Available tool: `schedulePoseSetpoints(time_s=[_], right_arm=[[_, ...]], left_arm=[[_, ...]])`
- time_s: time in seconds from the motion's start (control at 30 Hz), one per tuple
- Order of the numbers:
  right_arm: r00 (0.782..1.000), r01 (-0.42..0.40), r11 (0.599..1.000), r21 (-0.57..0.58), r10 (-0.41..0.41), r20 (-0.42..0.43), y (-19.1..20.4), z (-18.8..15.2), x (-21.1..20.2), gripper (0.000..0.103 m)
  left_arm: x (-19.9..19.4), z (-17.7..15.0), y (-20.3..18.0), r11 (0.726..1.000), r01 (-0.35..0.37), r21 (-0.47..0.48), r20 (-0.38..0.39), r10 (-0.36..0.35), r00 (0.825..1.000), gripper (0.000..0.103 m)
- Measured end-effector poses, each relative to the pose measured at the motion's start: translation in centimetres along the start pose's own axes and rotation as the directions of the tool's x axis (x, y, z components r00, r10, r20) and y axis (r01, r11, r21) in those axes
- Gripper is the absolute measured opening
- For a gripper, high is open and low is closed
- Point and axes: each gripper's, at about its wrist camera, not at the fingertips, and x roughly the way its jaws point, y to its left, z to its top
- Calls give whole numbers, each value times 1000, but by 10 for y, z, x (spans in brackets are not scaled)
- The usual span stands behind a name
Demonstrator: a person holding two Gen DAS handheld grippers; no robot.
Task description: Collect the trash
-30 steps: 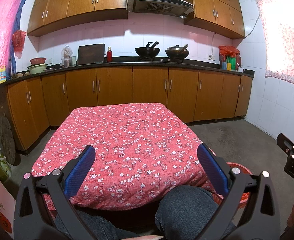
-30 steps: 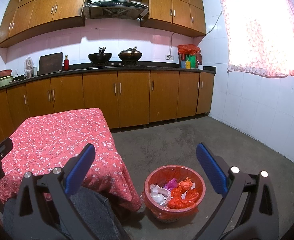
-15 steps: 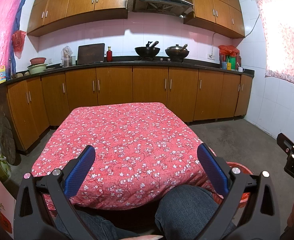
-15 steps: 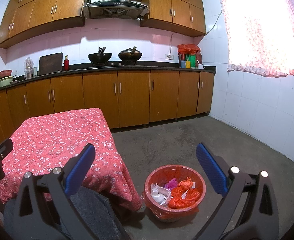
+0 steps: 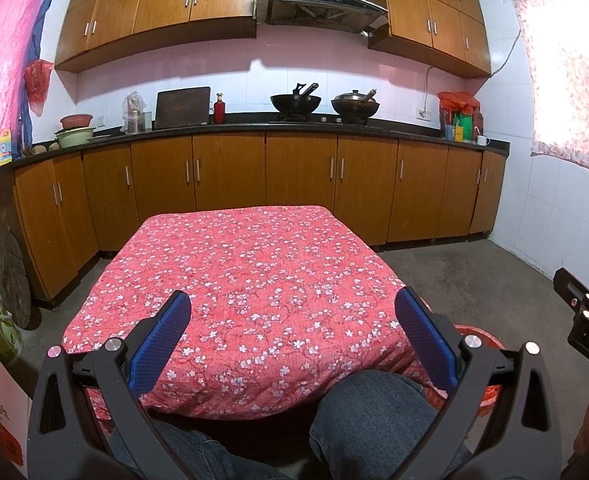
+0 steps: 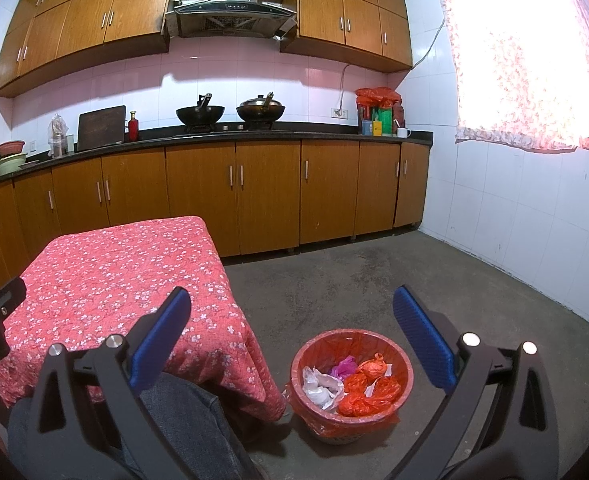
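Floor basket [image 6: 350, 420] (base hidden) beside table [image 6: 106, 276]

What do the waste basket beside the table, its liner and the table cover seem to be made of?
Waste basket: probably woven plastic; its low wall shows a pale lattice.
Liner: thin glossy red plastic film, wrinkled and folded over the rim.
Table cover: matte quilted fabric, red with white blossoms, softly draped at the corners.

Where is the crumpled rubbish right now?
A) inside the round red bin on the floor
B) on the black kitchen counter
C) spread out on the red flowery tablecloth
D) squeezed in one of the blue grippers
A: the crumpled orange, white and pink scraps lie inside the round red bin with its red liner on the floor beside the table, while the red flowery tablecloth shows no rubbish and both the left gripper and the right gripper are open with nothing in them.
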Motion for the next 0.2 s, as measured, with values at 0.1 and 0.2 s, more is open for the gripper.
schedulePoseSetpoints(time_s=[0.1, 0.2], right_arm=[[1000, 0, 1000, 1, 0, 0, 0, 0, 0, 99], [1000, 1, 1000, 1, -1, 0, 0, 0, 0, 99]], left_arm=[[0, -1, 0, 1000, 0, 0, -3, 0, 1000, 101], [0, -1, 0, 1000, 1, -1, -4, -1, 1000, 101]])
